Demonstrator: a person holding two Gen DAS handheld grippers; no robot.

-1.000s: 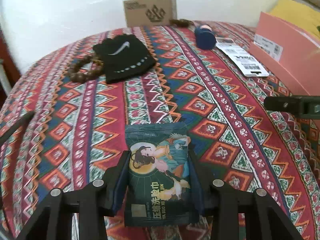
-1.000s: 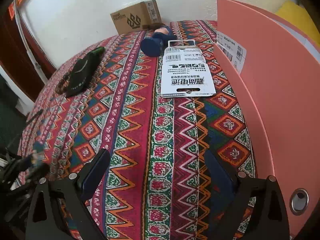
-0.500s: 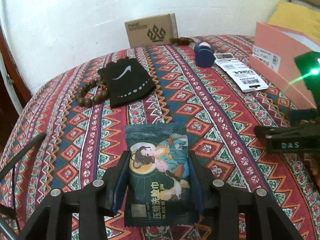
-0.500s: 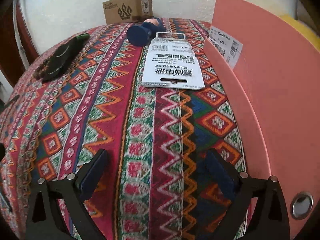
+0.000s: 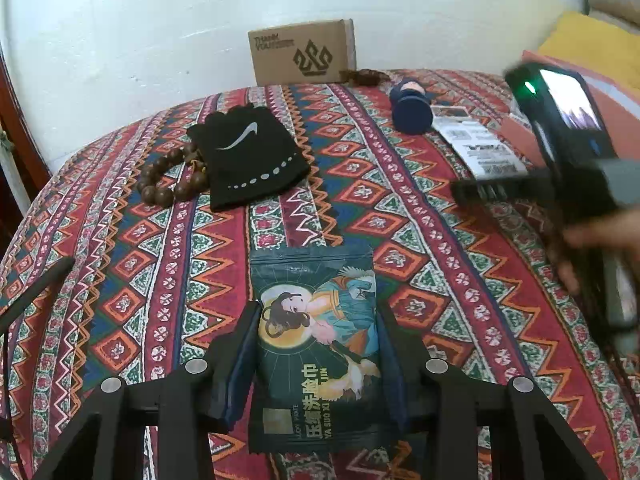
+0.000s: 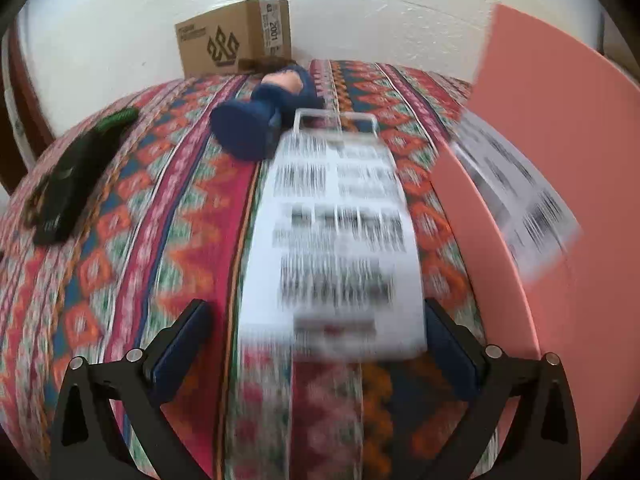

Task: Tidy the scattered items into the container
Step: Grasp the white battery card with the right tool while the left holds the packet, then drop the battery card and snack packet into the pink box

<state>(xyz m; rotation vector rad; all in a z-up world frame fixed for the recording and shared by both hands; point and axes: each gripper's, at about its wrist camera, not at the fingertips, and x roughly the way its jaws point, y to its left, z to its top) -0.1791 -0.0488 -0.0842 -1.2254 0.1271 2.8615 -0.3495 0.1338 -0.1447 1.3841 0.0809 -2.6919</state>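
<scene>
The left gripper (image 5: 316,364) clamps a glossy dark-teal foil packet (image 5: 318,344), printed with a painted figure and "压缩洗脸巾", above the woven zigzag-patterned cloth (image 5: 120,280). The right gripper (image 6: 312,356) stands wide open, gripping nothing, at a blurred white printed card (image 6: 336,240), possibly battery packaging, beside the smooth pink container wall (image 6: 560,160) along the cloth's right edge.
</scene>
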